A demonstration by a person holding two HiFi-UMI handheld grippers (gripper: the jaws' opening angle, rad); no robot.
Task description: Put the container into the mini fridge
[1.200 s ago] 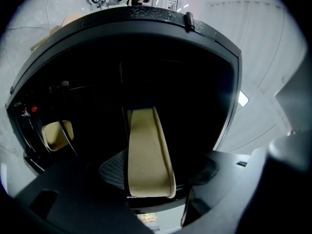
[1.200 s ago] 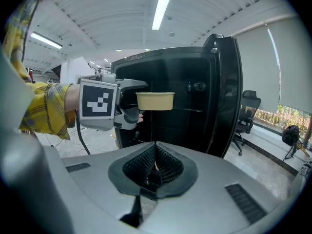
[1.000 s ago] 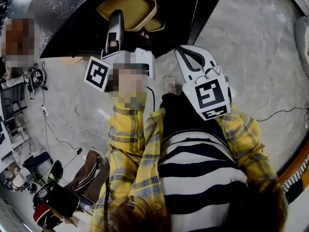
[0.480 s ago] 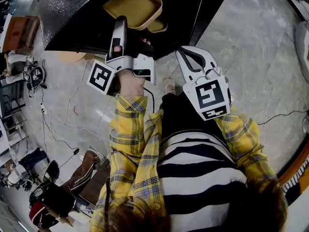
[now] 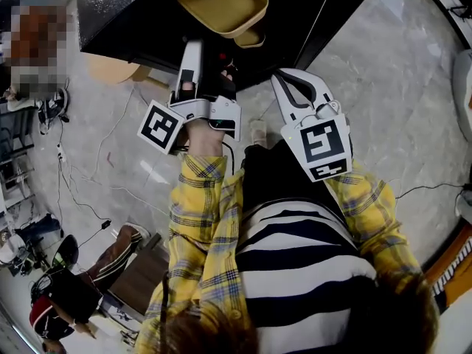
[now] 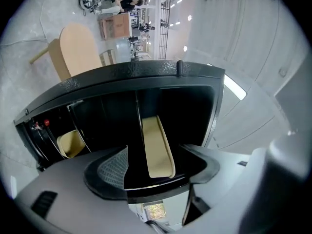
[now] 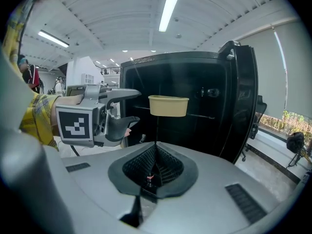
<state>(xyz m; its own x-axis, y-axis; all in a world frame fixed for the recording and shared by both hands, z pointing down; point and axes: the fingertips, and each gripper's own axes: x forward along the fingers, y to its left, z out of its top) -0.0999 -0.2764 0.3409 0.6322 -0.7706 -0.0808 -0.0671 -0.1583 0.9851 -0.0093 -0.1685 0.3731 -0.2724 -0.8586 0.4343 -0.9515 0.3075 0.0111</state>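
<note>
Container sits on a shelf inside the mini fridge. Right gripper view alone shows the left gripper clear of it: jaws wide and empty, arm extended toward the fridge. Right gripper is closed, held near the torso.

The container rested on a shelf inside the mini fridge, near the shelf's front edge. The open door stood to its right. The left gripper was before the fridge opening, its jaws apart and clear of the container ahead of them. The right gripper, jaws together, was to the right of the left one and farther back from the fridge. A second container lay within the fridge apart from the first, nearer the person in the head view. A chair stood to the left of the fridge.
</note>
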